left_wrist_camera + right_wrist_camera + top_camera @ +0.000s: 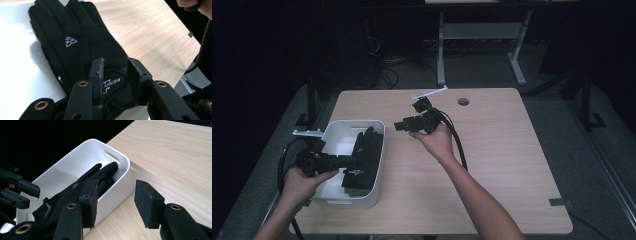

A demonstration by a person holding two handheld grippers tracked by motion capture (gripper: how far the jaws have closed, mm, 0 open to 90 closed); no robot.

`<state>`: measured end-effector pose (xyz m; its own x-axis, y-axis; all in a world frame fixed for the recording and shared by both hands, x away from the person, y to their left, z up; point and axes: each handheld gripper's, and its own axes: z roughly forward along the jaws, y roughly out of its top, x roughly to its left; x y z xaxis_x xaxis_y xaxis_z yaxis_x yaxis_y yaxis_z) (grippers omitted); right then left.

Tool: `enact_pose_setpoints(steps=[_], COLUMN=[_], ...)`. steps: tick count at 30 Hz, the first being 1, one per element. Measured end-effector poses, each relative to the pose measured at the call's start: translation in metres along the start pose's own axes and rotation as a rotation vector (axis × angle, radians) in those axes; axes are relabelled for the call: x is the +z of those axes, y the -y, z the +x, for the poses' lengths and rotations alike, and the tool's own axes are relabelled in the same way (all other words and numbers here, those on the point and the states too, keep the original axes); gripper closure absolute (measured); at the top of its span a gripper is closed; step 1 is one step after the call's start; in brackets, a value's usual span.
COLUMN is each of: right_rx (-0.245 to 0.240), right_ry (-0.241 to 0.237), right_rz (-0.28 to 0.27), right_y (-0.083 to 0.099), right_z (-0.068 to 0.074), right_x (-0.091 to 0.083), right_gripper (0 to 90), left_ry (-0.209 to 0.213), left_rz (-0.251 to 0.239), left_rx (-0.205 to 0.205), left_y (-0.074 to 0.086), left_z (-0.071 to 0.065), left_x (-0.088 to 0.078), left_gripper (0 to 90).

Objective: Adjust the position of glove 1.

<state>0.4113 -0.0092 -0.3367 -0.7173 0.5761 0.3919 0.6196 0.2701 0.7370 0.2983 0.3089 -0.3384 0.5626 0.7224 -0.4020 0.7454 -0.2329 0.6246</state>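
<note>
Risk: glove [364, 155] lies draped over the bin [379, 165] rim, so a nudge from the left hand-held gripper [349, 162] could tip it onto the tabletop [502, 165]. Left hand-held gripper hovers over the glove's cuff, jaws apart, no pinch seen. Right hand-held gripper [398, 125] hangs near the bin over bare tabletop, jaws spread, nothing between them, glove to its left.

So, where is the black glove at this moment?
In the high view the black glove lies in the white bin at the table's left side, draped against the bin's right wall, just beyond the left claw.
</note>
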Motion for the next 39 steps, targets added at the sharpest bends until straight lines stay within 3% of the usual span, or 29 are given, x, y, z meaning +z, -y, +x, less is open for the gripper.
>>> enact_pose_setpoints(steps=[9,39], right_rx=[0.017,0.053], right_ry=[0.013,0.076], right_rz=[-0.021,-0.043], right_y=[0.005,0.024], right_z=[-0.008,-0.033], right_x=[-0.017,-0.062], right_gripper=[49.8,44.5], left_ry=[0.020,0.054], left_rz=[0.011,0.010], left_rx=[0.037,0.076], left_y=[-0.010,-0.026], left_z=[-0.015,-0.041], left_x=[0.010,0.028], left_gripper=[65.0,56.6])
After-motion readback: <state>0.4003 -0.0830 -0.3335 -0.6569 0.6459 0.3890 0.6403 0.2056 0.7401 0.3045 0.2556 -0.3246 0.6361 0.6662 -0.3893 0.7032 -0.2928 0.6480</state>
